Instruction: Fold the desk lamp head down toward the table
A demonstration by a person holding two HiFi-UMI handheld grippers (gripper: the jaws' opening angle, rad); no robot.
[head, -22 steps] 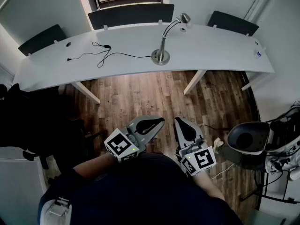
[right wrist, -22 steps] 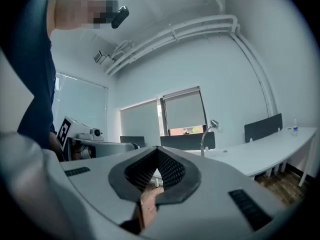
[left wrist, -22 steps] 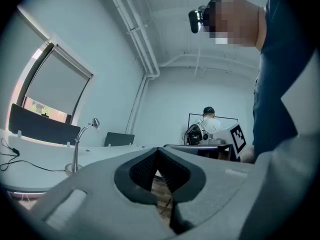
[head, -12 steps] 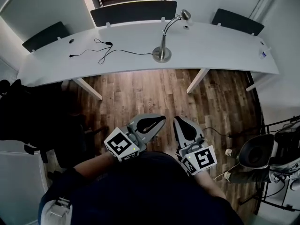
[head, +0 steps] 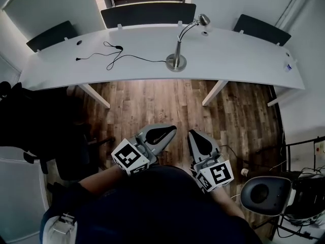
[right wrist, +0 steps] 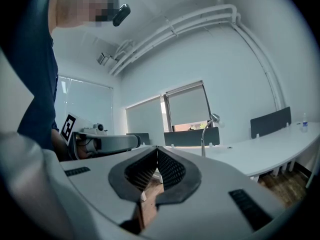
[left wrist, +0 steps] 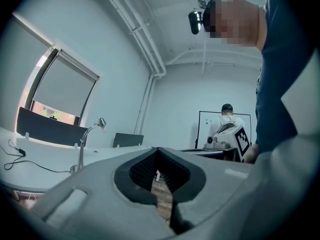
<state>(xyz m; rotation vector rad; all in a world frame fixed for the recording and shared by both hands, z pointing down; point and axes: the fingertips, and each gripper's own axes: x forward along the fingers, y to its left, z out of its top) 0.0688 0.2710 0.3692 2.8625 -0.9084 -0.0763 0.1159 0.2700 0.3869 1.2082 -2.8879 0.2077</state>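
Note:
A silver desk lamp stands upright on the long white curved table, its head raised on a bent neck toward the far right. The lamp also shows small in the left gripper view and the right gripper view. My left gripper and right gripper are held close to my body over the wooden floor, far from the table. Both are shut with nothing between the jaws, tips touching.
A black cable lies on the table left of the lamp. Dark chairs stand behind the table. A round grey stool or device sits at the lower right. A person in white stands at a whiteboard.
The head view has shifted, so the table sits slightly lower in the frame. The grey round object at the right has moved down and toward me. Both grippers stay where they were, shut.

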